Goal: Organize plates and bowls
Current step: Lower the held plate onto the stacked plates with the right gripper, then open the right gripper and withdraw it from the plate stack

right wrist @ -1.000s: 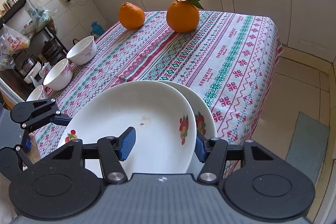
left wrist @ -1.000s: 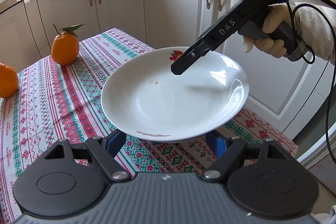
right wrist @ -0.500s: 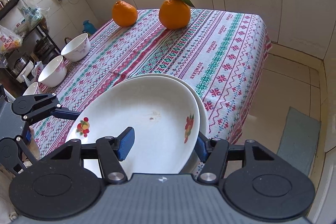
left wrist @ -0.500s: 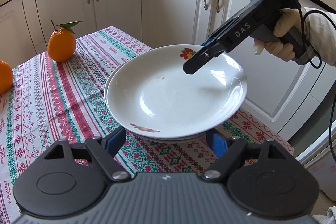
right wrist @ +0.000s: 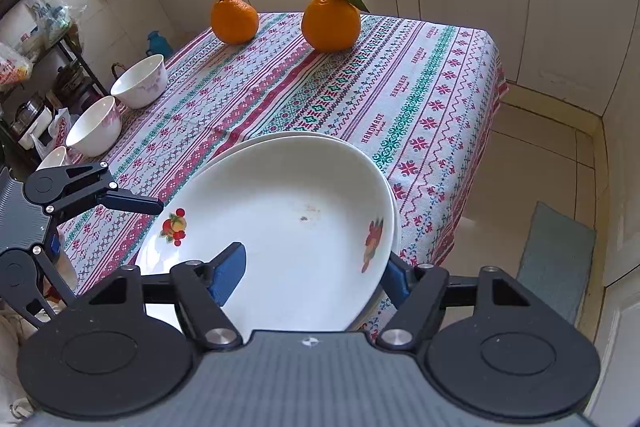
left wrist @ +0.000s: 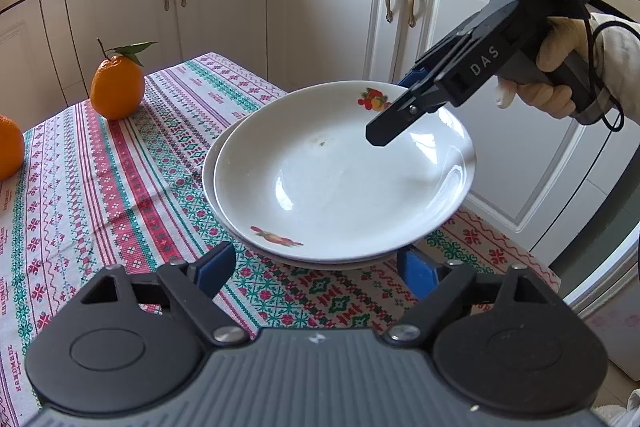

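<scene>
Two white plates with fruit prints lie stacked near the table's corner. The top plate [left wrist: 340,179] [right wrist: 288,227] rests in the lower plate [left wrist: 209,183] [right wrist: 304,135], shifted a little sideways. My right gripper [right wrist: 312,275] straddles the top plate's rim, one pad over the plate and one outside it. Its jaws are opening and no pad presses on the plate. My left gripper [left wrist: 316,271] sits at the opposite edge of the stack. Its jaws are also opening, with the rim between the fingers and untouched. Three white bowls [right wrist: 140,87] [right wrist: 94,127] [right wrist: 54,157] stand along the table's far left side.
Two oranges [right wrist: 234,19] [right wrist: 330,23] sit at the far end of the patterned tablecloth [right wrist: 420,87]. White cabinets [left wrist: 332,7] surround the table. A grey-blue floor mat [right wrist: 556,259] lies on the tiles beside the table's corner. A gloved hand [left wrist: 556,87] holds the right gripper.
The top plate has come down onto the lower plate and now rests in it. The right jaws have spread apart off the rim. The left jaws have widened slightly.
</scene>
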